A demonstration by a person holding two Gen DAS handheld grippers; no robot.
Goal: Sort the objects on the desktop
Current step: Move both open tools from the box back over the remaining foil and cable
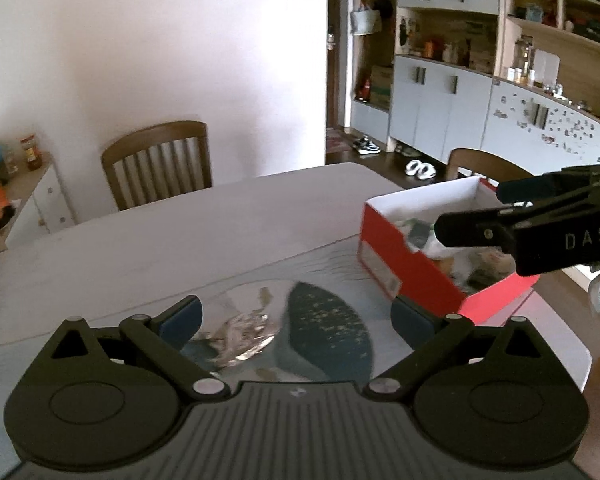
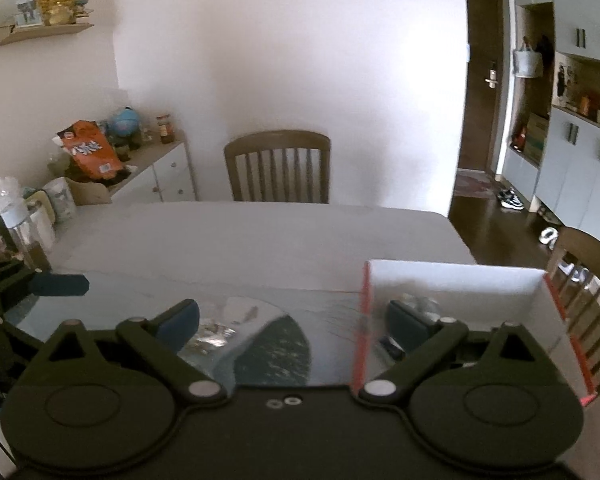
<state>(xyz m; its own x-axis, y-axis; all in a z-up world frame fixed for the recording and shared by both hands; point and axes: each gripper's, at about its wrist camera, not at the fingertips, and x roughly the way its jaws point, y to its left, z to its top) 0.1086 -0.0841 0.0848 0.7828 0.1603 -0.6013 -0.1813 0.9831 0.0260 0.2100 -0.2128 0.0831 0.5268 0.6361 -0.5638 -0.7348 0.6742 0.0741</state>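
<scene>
The shoebox [image 1: 416,264], red outside and white inside, is seen at the right of the white table [image 1: 180,240], with small desktop objects heaped inside it, too blurred to be named. The left gripper [image 1: 296,316] is held with its blue-padded jaws spread wide and nothing between them, above a crumpled clear wrapper [image 1: 244,332] that lies on a blue-and-grey patterned mat [image 1: 328,328] at the table's near edge. The right gripper [image 2: 292,320] is likewise spread wide and empty, its right finger over the box's left end and its left finger over the mat. In the left wrist view the right gripper is seen reaching in from the right, over the box. A wooden chair [image 2: 278,168] is pushed in at the far side of the table, a second chair [image 2: 584,276] stands just beyond the box, and a white sideboard [image 2: 156,176] carrying an orange bag [image 2: 92,148] lines the left wall.
</scene>
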